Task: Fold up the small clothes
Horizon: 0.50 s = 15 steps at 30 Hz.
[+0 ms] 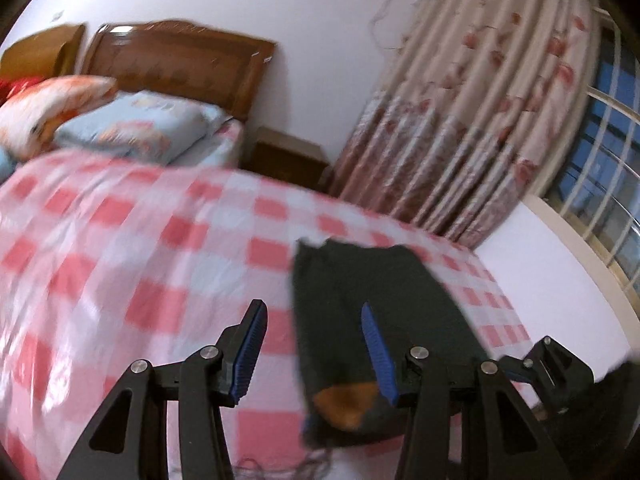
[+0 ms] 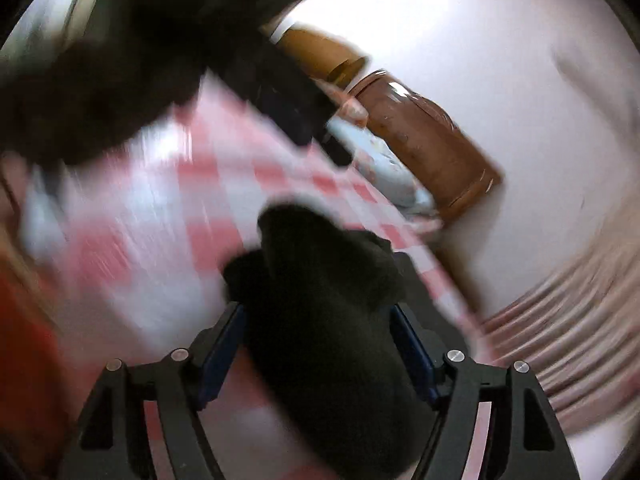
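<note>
Left gripper: your jaws are spread wide, holding nothing; blue pads bare.
Dark garment: lies on the checked bedspread, ahead of your left tool and under its right finger; an orange patch shows at its near end.
Right gripper: your jaws stand apart with black cloth bunched between them; motion blur hides whether the pads pinch it.
Beyond: pillows and wooden headboard far ahead, curtain ahead-right.

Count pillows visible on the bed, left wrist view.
2: an orange-and-white pillow at far left, a light blue pillow beside it, both below the headboard. More may be cropped.
</note>
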Tool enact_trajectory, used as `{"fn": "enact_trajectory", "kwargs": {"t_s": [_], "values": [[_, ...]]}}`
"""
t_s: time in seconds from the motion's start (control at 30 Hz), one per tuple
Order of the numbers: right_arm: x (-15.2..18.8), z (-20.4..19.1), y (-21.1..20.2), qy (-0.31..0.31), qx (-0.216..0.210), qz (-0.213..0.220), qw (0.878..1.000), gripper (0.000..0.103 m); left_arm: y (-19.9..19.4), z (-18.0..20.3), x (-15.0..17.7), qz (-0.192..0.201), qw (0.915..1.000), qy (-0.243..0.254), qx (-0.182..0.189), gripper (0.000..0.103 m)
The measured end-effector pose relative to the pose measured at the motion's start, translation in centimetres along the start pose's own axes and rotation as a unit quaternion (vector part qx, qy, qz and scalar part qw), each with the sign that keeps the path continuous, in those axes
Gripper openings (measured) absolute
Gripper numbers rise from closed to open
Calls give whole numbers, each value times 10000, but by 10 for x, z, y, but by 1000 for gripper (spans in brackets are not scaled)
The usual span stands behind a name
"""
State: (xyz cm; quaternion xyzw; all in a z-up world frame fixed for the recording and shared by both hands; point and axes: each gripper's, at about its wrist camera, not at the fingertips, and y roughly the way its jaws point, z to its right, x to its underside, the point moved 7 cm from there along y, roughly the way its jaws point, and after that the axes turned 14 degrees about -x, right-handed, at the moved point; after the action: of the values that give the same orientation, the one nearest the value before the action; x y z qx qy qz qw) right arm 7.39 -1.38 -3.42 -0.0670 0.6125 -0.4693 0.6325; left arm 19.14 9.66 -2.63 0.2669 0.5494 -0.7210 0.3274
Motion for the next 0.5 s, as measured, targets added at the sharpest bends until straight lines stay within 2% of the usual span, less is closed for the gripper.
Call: {"fn": "enact_trajectory", "kwargs": {"t_s": [0.03,0.1,0.2,0.27,0.33,0.37,0.4,0.43,0.47,0.5], "values": [[-1,11,-18,526,-214,366,9977,103,-1,16,-6,54,9998,130,139,49],[4,45,-52,1494,-343,1012,9830,103,-2,46,-13,126,9984,403,381,49],[16,89,-73,2198,141,1212,9679,103,6,83,-15,175,9948,830,558,49],[19,95,-74,2381,208,1289,9624,101,20,102,-10,64,9926,1087,530,49],[27,89,-56,2415,8,1140,9637,101,37,102,2,-215,9927,1116,406,49],[31,75,-48,2355,-109,970,9670,95,49,97,15,-442,9922,1112,337,49],[42,58,-27,2192,-351,541,9735,96,54,93,22,-517,9921,1116,264,49],[53,46,-11,1944,-339,210,9801,100,62,83,38,-619,9912,1169,18,49],[61,36,-7,1611,-152,155,9867,103,70,76,50,-839,9892,1201,-57,50],[61,31,-7,1434,-65,229,9894,103,68,73,56,-742,9908,1128,89,51]]}}
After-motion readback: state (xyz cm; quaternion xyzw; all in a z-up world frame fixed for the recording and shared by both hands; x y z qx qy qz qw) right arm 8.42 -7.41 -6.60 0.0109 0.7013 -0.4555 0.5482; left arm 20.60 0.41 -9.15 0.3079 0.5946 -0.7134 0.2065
